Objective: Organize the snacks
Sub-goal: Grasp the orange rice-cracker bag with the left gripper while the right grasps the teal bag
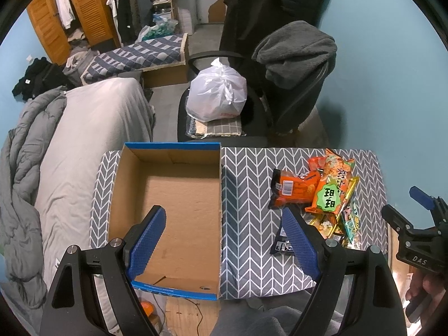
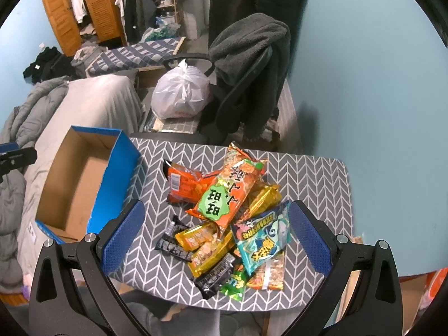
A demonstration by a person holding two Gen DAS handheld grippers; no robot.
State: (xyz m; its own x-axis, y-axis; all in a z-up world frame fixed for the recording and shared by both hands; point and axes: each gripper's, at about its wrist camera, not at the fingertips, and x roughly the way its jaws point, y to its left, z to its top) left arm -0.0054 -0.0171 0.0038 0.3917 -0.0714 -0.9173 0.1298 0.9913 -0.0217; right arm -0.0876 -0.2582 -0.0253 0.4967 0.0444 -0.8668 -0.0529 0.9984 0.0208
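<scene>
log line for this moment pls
stage: start | left gripper: open, over box | right gripper: open, over snack pile | box: empty

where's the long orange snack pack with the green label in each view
Left wrist view: the long orange snack pack lies right of centre, atop the pile, beyond the right finger of the left tongs.
Right wrist view: the same pack lies at centre, diagonally across the pile.
Shared landmark: the blue cardboard box stands left of the pile in both.
</scene>
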